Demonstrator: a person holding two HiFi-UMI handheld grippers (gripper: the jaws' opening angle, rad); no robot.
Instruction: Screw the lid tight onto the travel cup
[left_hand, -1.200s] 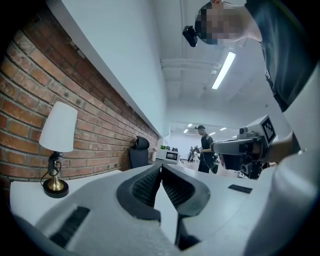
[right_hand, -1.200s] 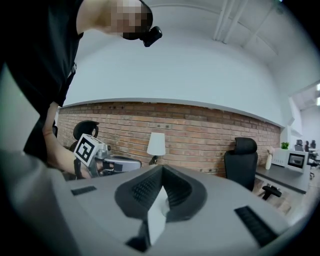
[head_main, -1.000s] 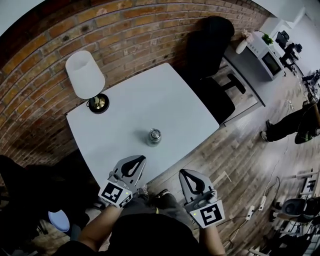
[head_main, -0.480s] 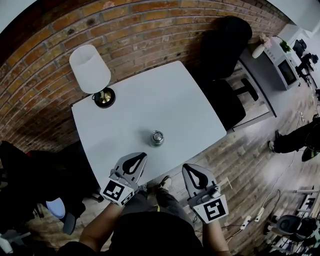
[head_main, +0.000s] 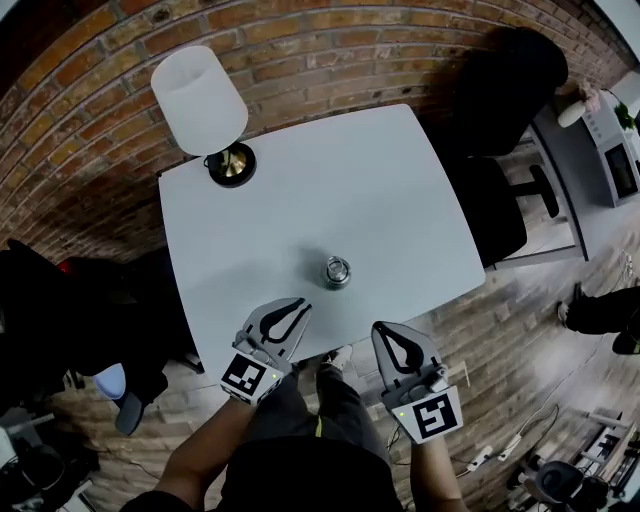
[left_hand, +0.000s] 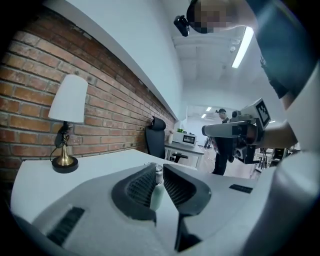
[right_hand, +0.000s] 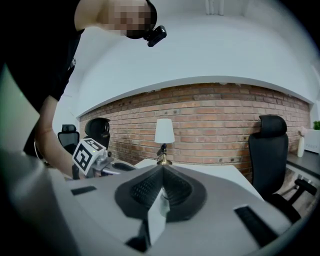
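Two closed grippers at the near table edge, travel cup ahead of them

Both tongs are empty with jaws pressed together: the left gripper hangs over the front edge of the white table, and the right gripper hangs just off that edge over the wooden floor. The travel cup stands upright on the table's near half, a silvery lid on its pale green body, ahead of the left gripper's tips, apart from both grippers and nearer the left. Through the left gripper view it shows just past the jaw tips. At the far left corner, against the brick wall, stands a white-shaded lamp. Beyond the table's right side stands a black office chair.
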